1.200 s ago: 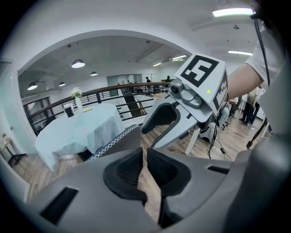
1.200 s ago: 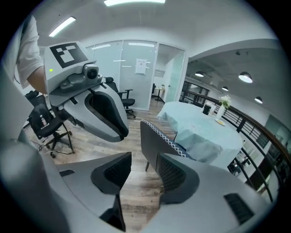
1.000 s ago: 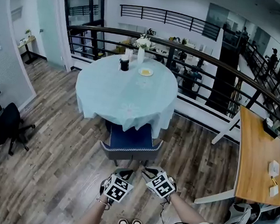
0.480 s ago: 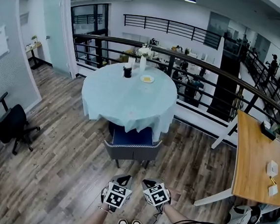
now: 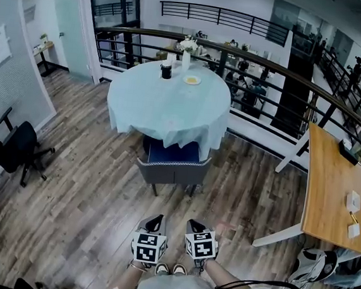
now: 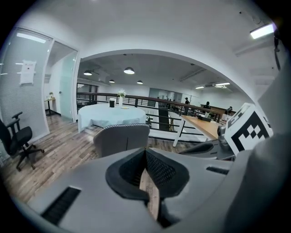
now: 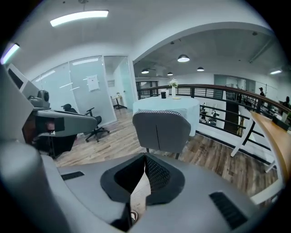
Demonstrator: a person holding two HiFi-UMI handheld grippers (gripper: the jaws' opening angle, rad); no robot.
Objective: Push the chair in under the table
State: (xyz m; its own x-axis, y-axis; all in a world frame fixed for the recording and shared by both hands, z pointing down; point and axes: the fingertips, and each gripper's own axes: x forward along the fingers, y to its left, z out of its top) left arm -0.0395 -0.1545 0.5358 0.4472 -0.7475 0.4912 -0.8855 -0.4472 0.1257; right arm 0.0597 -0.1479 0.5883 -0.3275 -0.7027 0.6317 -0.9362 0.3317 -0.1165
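Both grippers clear of the chair, jaws pinched shut on nothing.

The left gripper (image 5: 153, 221) and right gripper (image 5: 195, 225) hang side by side at six o'clock in the head view. Both are well apart from the grey chair (image 5: 172, 165) straight ahead at twelve. The left one's jaws are pressed together and empty. The right one's have just been closing and now meet with nothing between them. The chair's back faces the person, and its blue seat sits partly beneath the cloth-draped round table (image 5: 165, 107); how deep, I can't quite judge from here. A wooden desk (image 5: 331, 193) stands at three o'clock, a black office chair (image 5: 15, 150) at nine.
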